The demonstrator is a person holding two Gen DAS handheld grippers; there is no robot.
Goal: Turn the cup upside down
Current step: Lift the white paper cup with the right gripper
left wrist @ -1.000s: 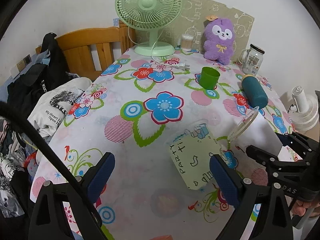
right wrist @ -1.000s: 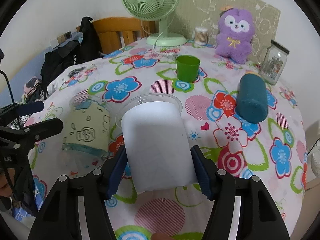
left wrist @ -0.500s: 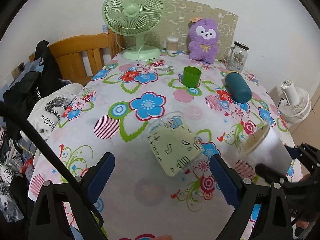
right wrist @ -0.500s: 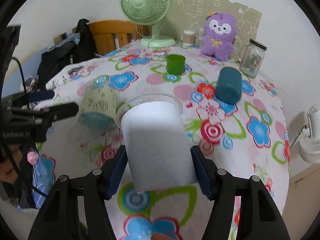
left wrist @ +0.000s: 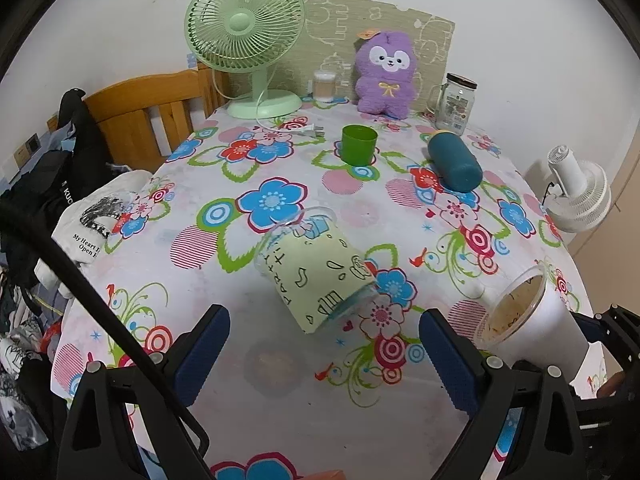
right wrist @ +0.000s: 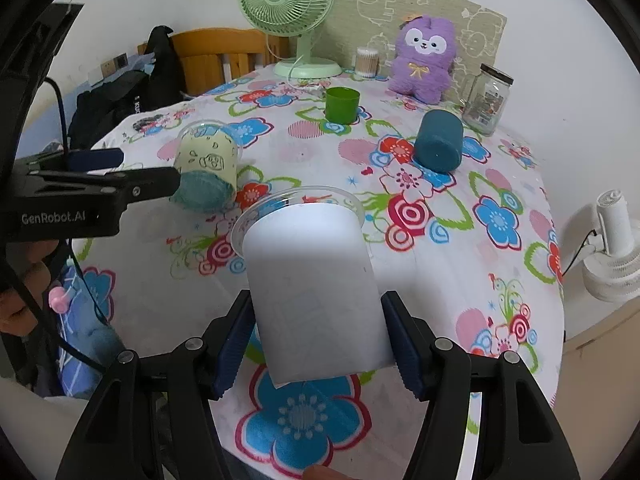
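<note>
My right gripper (right wrist: 318,344) is shut on a clear plastic cup with a white sleeve (right wrist: 316,288), held above the table with its open rim pointing forward and away. The same cup shows at the right of the left wrist view (left wrist: 532,320), mouth toward the camera, with brownish residue inside. A second clear cup with a pale green "PARTY" sleeve (left wrist: 316,276) lies on its side on the floral tablecloth (left wrist: 240,360); it also shows in the right wrist view (right wrist: 208,168). My left gripper (left wrist: 324,344) is open and empty, just short of the green-sleeved cup.
On the table's far side stand a small green cup (left wrist: 358,145), a green desk fan (left wrist: 246,36), a purple plush toy (left wrist: 386,72), a glass jar (left wrist: 456,103) and a cotton-swab tub (left wrist: 325,86). A teal bottle (left wrist: 454,160) lies on its side. A white fan (left wrist: 580,192) sits beyond the right edge.
My right gripper has lifted the white-sleeved cup and pulled it back toward the table's near right edge. My left gripper has drawn back from the green-sleeved cup, which stays lying on the table.
</note>
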